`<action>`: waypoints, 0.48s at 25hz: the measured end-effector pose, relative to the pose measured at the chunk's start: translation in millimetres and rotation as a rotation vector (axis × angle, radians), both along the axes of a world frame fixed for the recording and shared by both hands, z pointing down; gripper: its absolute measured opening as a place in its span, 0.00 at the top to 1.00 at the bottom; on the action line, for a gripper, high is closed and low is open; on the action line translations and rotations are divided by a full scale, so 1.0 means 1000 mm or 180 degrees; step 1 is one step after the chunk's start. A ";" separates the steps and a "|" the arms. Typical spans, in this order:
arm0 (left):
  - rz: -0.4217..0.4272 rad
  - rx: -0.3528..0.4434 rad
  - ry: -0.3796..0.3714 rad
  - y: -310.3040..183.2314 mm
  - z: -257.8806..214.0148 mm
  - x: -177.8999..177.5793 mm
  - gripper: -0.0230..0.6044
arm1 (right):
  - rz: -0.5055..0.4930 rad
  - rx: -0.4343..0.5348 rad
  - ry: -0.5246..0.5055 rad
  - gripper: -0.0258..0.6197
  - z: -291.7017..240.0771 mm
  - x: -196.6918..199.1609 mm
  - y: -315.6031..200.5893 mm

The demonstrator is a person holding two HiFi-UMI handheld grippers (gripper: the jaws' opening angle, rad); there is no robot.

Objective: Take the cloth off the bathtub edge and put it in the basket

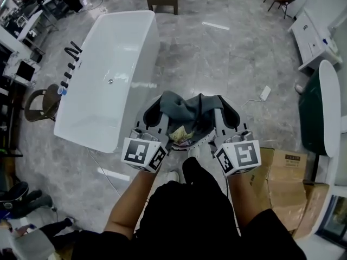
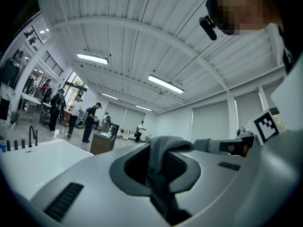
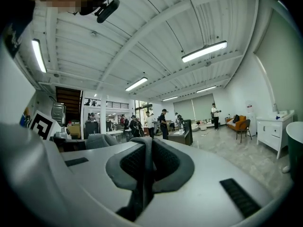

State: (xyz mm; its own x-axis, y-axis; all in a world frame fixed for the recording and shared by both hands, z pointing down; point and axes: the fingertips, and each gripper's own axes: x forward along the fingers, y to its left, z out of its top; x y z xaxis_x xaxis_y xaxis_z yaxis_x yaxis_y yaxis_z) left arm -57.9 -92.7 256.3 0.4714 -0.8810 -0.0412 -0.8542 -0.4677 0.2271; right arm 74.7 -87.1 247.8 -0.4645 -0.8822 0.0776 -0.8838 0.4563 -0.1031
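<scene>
A dark grey cloth point(image 1: 187, 110) hangs stretched between my two grippers, in front of my body and off the white bathtub point(image 1: 108, 75). My left gripper point(image 1: 157, 104) is shut on the cloth's left part, and a fold of cloth point(image 2: 161, 150) bulges from between its pads. My right gripper point(image 1: 222, 104) is shut on the right part, with a thin fold of cloth point(image 3: 142, 174) pinched between its pads. Under the cloth, a pale-rimmed container point(image 1: 201, 141) with something yellowish inside shows in part; I cannot tell whether it is the basket.
The bathtub stands to my left, with black taps point(image 1: 70, 64) on its far rim. Cardboard boxes point(image 1: 287, 177) lie at my right, by a dark green piece with a white edge point(image 1: 314, 107). A white power strip point(image 1: 265, 93) lies on the marble floor. Several people point(image 2: 90, 122) stand far off.
</scene>
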 end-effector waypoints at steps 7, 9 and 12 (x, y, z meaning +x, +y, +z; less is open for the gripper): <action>-0.0097 -0.0270 -0.0071 -0.028 0.041 0.011 0.89 | -0.0023 -0.0204 0.0030 0.91 0.036 0.014 -0.033; -0.0129 -0.0359 -0.0101 -0.033 0.056 0.014 0.89 | -0.0045 -0.0255 0.0046 0.91 0.048 0.017 -0.038; -0.0171 -0.0509 -0.0132 -0.041 0.079 0.017 0.89 | -0.0117 -0.0330 0.0083 0.91 0.069 0.019 -0.048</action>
